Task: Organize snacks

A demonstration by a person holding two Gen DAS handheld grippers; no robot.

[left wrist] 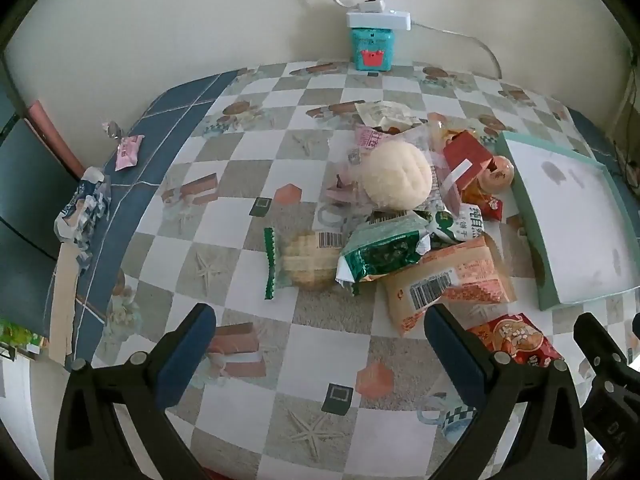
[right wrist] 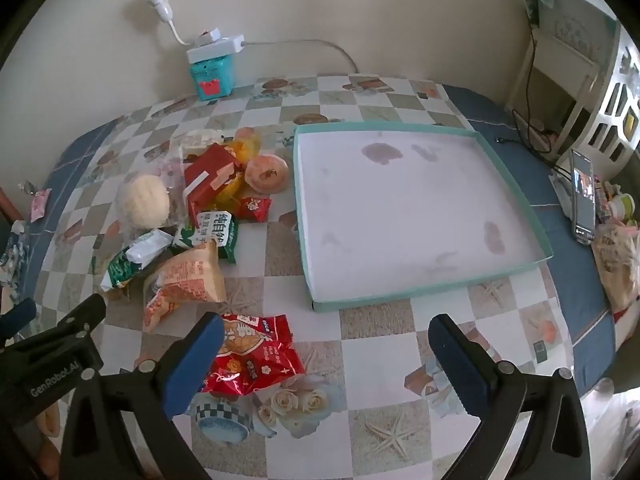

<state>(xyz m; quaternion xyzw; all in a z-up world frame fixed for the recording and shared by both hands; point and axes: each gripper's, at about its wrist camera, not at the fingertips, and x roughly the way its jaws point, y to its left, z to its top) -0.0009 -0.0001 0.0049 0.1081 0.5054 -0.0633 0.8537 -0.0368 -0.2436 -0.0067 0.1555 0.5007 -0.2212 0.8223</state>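
While my left gripper [left wrist: 320, 344] and right gripper [right wrist: 326, 350] both hang spread and empty, the snacks [right wrist: 192, 216] lie heaped beside the tray [right wrist: 516, 200] (bare), so nothing's sorted yet.

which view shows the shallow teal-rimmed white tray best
The right wrist view: the shallow teal-rimmed white tray appears whole, all four edges and its stained floor visible. The left wrist view shows it squeezed against the right edge, foreshortened.
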